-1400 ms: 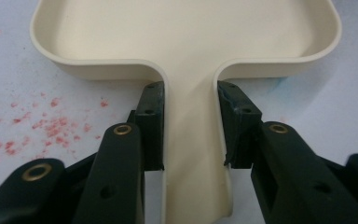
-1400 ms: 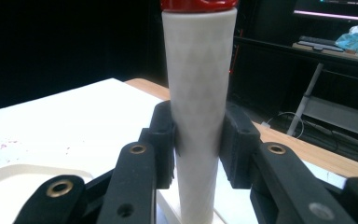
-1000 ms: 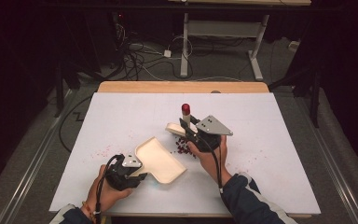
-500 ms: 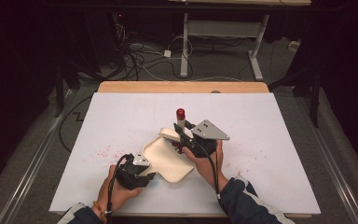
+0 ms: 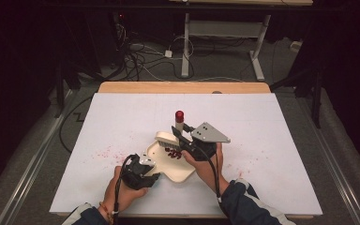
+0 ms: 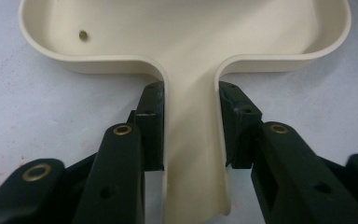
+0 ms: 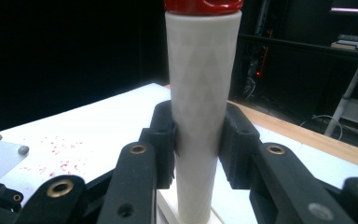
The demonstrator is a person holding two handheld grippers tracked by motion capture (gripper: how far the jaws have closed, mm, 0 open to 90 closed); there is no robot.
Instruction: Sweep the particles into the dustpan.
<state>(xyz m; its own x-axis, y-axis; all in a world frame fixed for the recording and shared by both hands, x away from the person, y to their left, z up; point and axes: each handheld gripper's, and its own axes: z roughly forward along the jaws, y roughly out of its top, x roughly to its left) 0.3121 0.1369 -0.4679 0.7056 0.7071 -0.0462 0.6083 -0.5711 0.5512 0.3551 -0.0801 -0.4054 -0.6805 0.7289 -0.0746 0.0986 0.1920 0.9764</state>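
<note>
High view shows we grip dustpan (image 5: 176,169) and brush (image 5: 168,137) with clamped jaws; red bits (image 5: 172,153) sit inside at centre, specks (image 5: 104,153) left of it remain.

The white counter (image 5: 122,122) is brightly lit from above; the surroundings sink into darkness, and the close-ups look slightly soft.

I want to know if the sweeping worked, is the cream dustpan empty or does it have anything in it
Not empty. The high view shows a small heap of dark red bits lying inside the dustpan, near its far edge by the brush.
</note>
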